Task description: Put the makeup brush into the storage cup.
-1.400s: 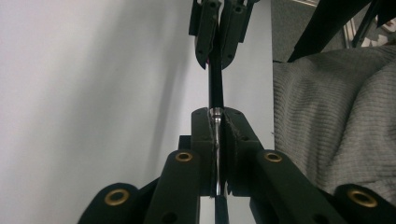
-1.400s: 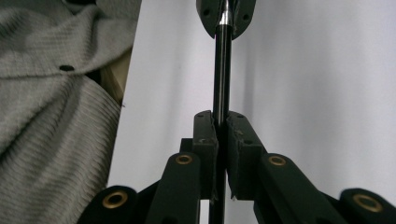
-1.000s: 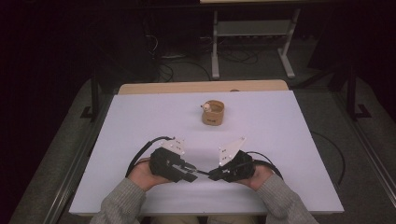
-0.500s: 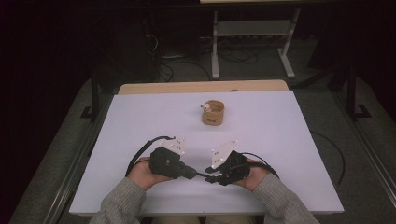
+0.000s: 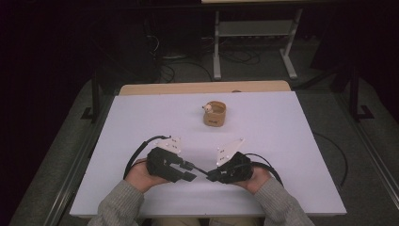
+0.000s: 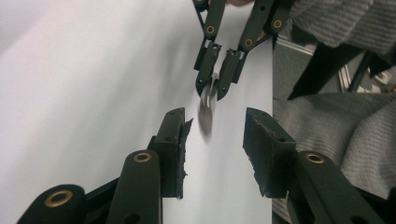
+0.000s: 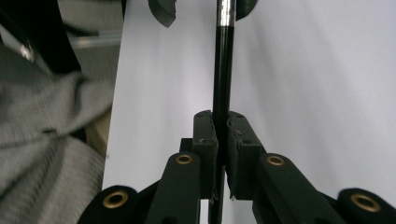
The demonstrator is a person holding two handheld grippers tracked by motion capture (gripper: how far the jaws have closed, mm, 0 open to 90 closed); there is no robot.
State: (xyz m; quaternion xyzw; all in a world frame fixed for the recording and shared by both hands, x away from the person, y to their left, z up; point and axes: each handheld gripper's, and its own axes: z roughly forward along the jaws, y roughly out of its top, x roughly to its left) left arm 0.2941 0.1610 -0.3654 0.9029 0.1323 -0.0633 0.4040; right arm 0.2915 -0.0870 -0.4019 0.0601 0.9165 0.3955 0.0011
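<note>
Close in, the right gripper (image 7: 220, 135) has its fingers (image 7: 203, 140) pinched tight on a thin black rod (image 7: 223, 65), likely a pen or slim tool, which runs straight out from between them and ends in a silvery tip near the top of the right gripper view. Just beyond that tip sit the dark pads of the left gripper (image 6: 212, 135), whose fingers (image 6: 170, 140) stand well apart with nothing between them. From the left gripper view the rod comes end-on toward that gap, silvery end (image 6: 207, 105) blurred, so its exact shape cannot be read. Judging by the line-up, the rod is held level and aimed into the open fingers for a handover, or for the left side to pull a part off; which one is unclear. In the high view both hands rest low over the white desk (image 5: 282, 141) at its near edge, with the rod bridging the two grippers. Farther off, well clear of the fingers, a small tan cup (image 5: 214, 113) stands on the desk with something pale at its rim, too small to identify. Grey sleeves (image 6: 345, 23) cut off the rest.
</note>
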